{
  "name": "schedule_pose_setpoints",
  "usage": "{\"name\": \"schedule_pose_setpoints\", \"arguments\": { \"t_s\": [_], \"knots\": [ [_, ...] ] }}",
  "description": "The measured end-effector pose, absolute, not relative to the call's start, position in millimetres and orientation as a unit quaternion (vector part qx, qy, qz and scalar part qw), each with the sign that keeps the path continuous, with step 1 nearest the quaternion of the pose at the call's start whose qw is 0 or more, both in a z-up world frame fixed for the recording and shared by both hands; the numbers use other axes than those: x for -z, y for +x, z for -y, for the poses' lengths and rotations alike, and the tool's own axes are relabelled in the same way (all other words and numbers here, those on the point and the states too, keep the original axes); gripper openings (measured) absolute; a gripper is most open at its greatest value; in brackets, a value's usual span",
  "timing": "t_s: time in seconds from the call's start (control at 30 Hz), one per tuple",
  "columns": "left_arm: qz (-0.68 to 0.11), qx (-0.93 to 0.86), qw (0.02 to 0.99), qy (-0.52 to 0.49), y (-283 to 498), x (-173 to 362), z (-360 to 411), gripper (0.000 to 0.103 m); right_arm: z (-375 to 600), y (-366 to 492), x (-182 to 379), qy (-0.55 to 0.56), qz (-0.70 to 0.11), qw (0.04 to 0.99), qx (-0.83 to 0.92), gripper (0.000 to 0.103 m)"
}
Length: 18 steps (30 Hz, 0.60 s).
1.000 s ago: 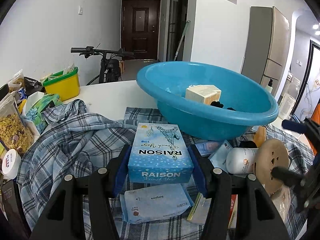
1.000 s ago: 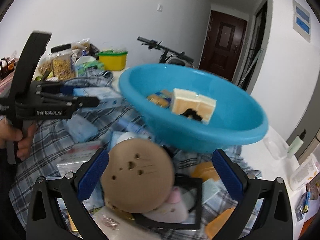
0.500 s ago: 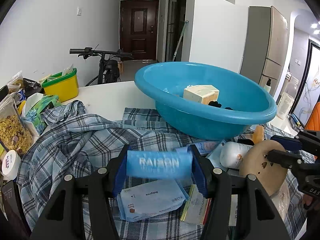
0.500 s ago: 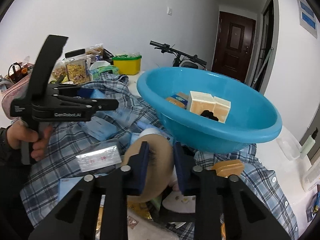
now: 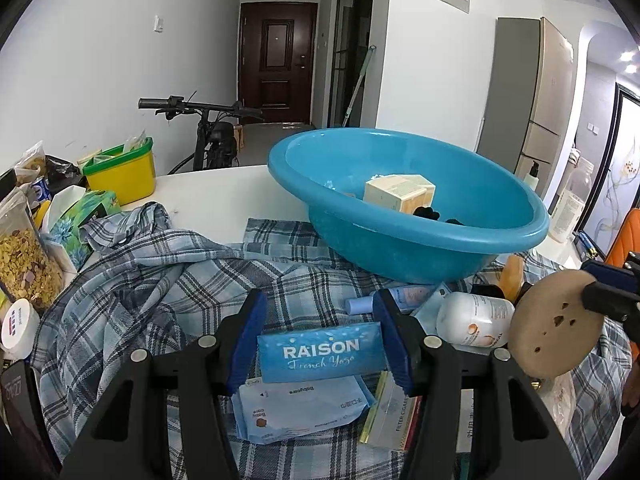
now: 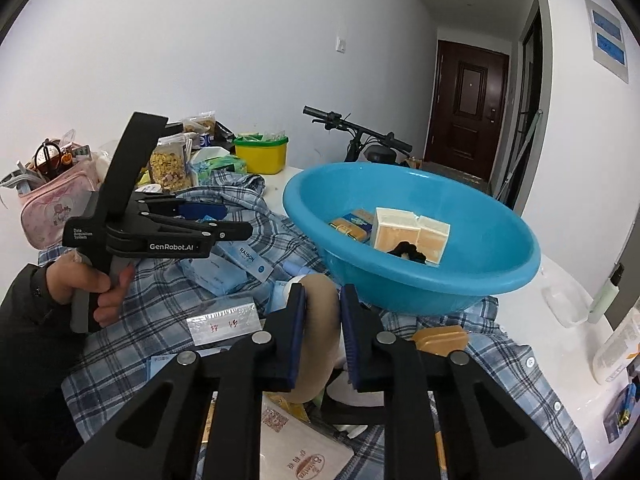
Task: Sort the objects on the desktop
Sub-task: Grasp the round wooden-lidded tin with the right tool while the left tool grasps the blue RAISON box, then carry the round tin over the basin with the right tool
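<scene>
My left gripper (image 5: 320, 336) is shut on a blue RAISON box (image 5: 322, 352) and holds it end-on above the plaid shirt (image 5: 132, 280). It also shows in the right wrist view (image 6: 224, 222), with the box (image 6: 250, 260) in it. My right gripper (image 6: 322, 320) is shut on a round tan wooden disc (image 6: 318, 320), held edge-on; the disc shows face-on in the left wrist view (image 5: 556, 334). A blue basin (image 5: 400, 236) stands beyond both grippers, holding cream boxes (image 5: 398, 192) and a black item.
Packets (image 5: 300, 408), a white bottle (image 5: 474, 318) and cartons lie on the shirt below the grippers. A yellow tub (image 5: 120, 170), cereal bag (image 5: 28, 260) and tissue box stand at the left. A pink pouch (image 6: 56, 208) sits far left. A bicycle stands behind the table.
My left gripper lifted the RAISON box and tipped it end-on. My right gripper closed on the wooden disc and raised it edge-on.
</scene>
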<state>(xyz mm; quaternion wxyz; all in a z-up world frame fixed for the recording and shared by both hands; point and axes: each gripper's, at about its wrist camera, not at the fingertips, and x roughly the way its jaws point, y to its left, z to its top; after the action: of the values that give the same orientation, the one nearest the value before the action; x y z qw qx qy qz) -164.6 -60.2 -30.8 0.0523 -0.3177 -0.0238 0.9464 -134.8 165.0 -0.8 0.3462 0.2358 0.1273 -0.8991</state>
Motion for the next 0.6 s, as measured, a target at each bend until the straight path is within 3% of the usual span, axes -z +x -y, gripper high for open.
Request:
{"name": "schedule_pose_setpoints", "arguments": {
  "t_s": [0.6],
  "knots": [
    [0.038, -0.957, 0.061, -0.283, -152.9, 18.6, 65.6, 0.058, -171.4, -134.3, -35.2, 0.195, -0.133, 0.342, 0.910, 0.017]
  ]
}}
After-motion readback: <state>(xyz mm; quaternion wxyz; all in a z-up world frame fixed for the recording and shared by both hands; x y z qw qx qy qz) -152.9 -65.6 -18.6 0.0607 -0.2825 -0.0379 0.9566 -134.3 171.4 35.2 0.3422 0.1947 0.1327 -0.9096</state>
